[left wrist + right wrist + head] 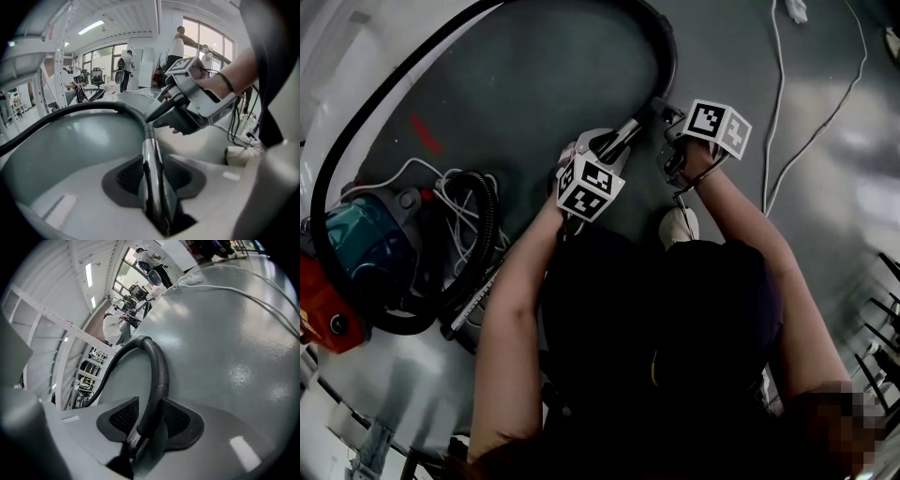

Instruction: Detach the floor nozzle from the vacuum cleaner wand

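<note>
The chrome wand (628, 131) lies low over the grey floor, and its black hose (670, 56) loops away to the canister. My left gripper (614, 145) points down at the wand. In the left gripper view the wand (151, 159) runs between the pads of my left gripper (154, 187), which flank it closely without a clear squeeze. My right gripper (667, 114) sits just beyond it. In the right gripper view my right gripper (145, 423) straddles the hose cuff (152, 404) where hose (157, 362) meets metal. My right gripper (157, 112) also shows in the left gripper view. The floor nozzle cannot be made out.
A teal and red vacuum canister (356, 253) stands at the left with coiled hose and cord beside it. White cables (773, 94) trail over the floor at the right. The person's shoe (680, 225) is planted just under the grippers. People and office chairs fill the far background.
</note>
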Demonstrator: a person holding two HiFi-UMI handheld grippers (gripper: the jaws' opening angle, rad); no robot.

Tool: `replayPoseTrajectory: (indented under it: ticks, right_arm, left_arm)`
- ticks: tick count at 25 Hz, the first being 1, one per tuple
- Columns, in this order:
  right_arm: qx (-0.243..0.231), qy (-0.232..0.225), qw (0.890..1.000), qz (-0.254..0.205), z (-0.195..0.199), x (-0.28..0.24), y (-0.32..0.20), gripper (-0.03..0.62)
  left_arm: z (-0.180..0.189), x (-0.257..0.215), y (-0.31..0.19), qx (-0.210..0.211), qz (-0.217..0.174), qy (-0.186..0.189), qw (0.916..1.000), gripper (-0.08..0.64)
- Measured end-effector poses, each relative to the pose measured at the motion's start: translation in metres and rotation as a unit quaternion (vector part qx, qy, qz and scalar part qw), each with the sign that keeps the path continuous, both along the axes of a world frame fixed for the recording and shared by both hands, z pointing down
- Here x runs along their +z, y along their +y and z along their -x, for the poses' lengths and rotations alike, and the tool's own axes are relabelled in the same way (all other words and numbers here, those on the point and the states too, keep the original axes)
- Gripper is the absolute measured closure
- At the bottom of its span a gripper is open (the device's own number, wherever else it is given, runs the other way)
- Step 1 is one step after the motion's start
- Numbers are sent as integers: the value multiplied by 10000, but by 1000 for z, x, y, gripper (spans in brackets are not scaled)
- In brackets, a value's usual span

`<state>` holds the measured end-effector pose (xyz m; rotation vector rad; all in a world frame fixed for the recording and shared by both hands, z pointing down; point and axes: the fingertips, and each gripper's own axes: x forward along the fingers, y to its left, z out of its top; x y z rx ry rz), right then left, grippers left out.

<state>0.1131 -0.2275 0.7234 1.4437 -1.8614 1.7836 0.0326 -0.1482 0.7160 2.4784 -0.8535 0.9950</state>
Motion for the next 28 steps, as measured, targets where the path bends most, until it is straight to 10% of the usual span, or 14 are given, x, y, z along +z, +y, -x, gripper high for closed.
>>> replayPoseTrajectory:
  ticks: [14, 28]
  right_arm:
    - [137, -125, 9987, 469, 9, 15, 9, 423]
    - [366, -1206, 9920, 115, 25, -18, -17, 426]
  left_arm:
    - [-5, 34, -3, 155, 820, -716, 9939, 360]
    - [7, -16, -12, -84, 957, -113, 9953, 374]
